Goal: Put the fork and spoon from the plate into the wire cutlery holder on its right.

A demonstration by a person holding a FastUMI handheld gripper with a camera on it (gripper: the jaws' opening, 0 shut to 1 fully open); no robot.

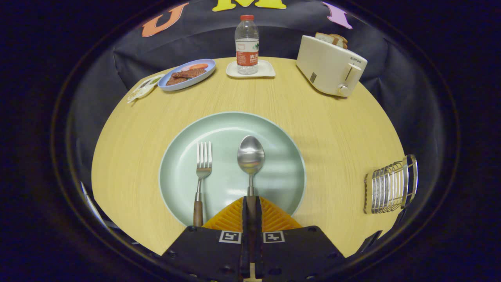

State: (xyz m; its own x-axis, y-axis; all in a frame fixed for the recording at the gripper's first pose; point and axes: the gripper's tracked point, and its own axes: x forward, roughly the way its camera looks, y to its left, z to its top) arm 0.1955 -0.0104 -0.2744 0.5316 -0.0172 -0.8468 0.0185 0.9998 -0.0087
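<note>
Gripping the spoon (251, 160) by its handle, the gripper (251, 207) has its jaws clenched on the shaft; the fingers meet with the handle pinched between them.

Gripper view:
- The spoon lies on the pale green plate (282, 133). Its long axis runs straight ahead of the jaws, bowl at the far end, handle toward the gripper.
- The fork (202, 172) lies parallel to the spoon, just to its left on the same plate, tines away from the gripper, wooden handle beside the left finger. It is not held.
- The wire cutlery holder (389, 188) stands on the desk (332, 129) well to the right of the plate, near the desk edge, and appears empty.

Judgement: the spoon transfer is in hand. The coming move calls for a lift, then travel rightward to the holder.
</note>
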